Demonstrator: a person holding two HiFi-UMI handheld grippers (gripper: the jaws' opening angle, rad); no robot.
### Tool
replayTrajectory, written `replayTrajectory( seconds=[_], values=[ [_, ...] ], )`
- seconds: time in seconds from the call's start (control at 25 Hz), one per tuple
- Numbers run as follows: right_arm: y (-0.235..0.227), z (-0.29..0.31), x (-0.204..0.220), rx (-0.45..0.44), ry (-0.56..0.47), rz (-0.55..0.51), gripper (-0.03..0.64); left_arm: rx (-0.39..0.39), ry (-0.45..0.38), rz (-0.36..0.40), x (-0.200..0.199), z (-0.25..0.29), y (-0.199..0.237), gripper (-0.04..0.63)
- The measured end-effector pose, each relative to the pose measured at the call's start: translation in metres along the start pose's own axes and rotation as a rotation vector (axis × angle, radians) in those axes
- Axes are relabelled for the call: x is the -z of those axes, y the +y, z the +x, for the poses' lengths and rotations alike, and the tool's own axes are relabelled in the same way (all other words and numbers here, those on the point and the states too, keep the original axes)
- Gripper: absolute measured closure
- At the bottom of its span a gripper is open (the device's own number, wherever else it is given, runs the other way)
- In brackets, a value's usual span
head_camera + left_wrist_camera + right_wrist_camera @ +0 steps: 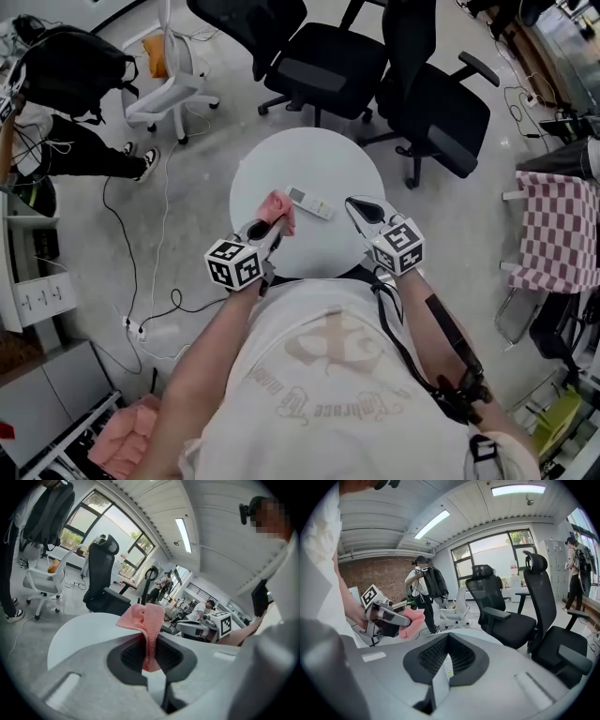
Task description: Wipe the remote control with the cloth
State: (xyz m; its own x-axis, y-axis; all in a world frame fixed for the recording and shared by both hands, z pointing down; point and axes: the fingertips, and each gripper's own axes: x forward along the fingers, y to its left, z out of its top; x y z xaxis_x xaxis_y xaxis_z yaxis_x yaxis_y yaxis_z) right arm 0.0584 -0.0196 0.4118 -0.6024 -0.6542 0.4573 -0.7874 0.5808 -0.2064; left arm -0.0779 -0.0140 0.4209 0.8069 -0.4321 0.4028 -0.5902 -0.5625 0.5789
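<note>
A white remote control (pixel 309 202) lies on the round white table (pixel 272 159), just left of my right gripper's tips. My left gripper (pixel 271 227) is shut on a pink cloth (pixel 279 210), which bunches out past its pads (pixel 145 618) and hangs above the table. My right gripper (pixel 354 204) is shut and holds nothing; it hovers over the table's right side. In the right gripper view a sliver of the remote (pixel 447 665) with coloured buttons shows through the slit behind the shut jaws (pixel 447 639). The left gripper with the cloth (pixel 414 619) shows there at the left.
Two black office chairs (pixel 328 56) (pixel 441 112) stand beyond the table, and a white chair (pixel 169 75) at far left. A person's legs (pixel 89 155) are at the left. Cables (pixel 141 309) lie on the floor. A checkered cloth (pixel 558 230) hangs at right.
</note>
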Motion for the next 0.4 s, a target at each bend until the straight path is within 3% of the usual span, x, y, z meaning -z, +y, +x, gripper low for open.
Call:
replayTrajectory(
  seconds=[0.4],
  values=[
    [0.004, -0.008, 0.000, -0.029, -0.012, -0.005, 0.612, -0.024, -0.010, -0.020, 0.011, -0.003, -0.005, 0.566]
  ],
)
